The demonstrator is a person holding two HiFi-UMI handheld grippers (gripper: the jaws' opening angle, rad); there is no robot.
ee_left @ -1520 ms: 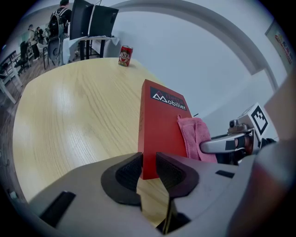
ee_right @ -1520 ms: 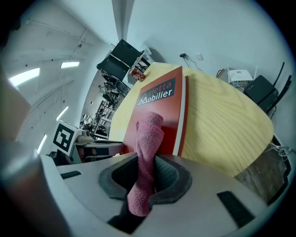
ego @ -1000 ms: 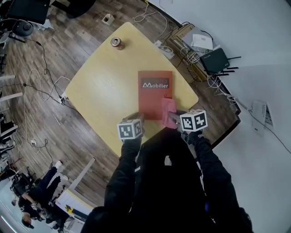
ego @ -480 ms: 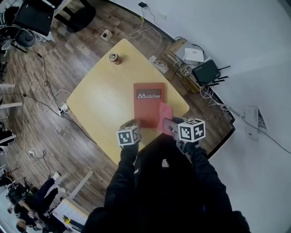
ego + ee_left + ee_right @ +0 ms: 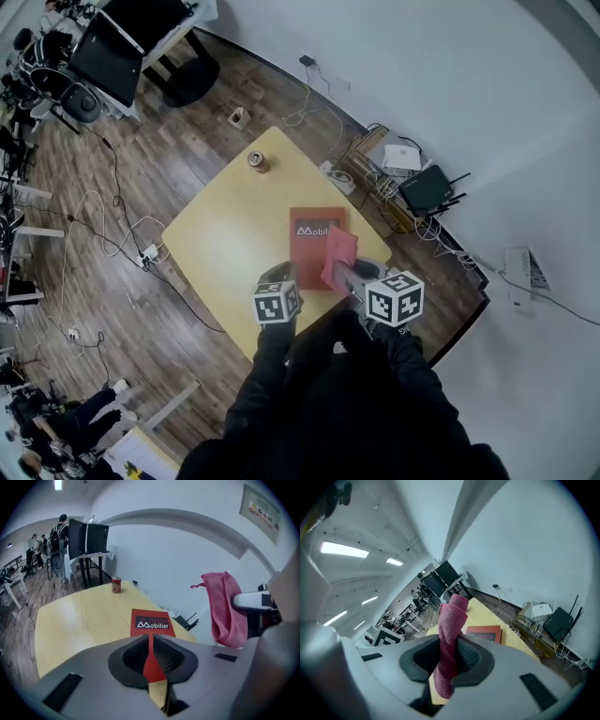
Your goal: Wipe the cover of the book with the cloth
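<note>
— Cloth [image 5: 451, 634]?
— Pink terry, bunched lengthwise, pinched in right gripper [image 5: 450, 659], hanging clear above table [image 5: 225, 234].
— Book [image 5: 306, 258]?
— Thin red rectangle, white lettering, lying flat near table's right edge beside rounded corner; smooth pale wood bare to its left.
— Left gripper [image 5: 151, 654]?
— Jaws pressed nearly together, holding nothing, apparently hovering short of book's near edge. Can [image 5: 259, 161] well apart, at far corner.

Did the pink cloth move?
Yes. The cloth, in the right gripper, now reaches the book's title; before it was by the near right corner.
</note>
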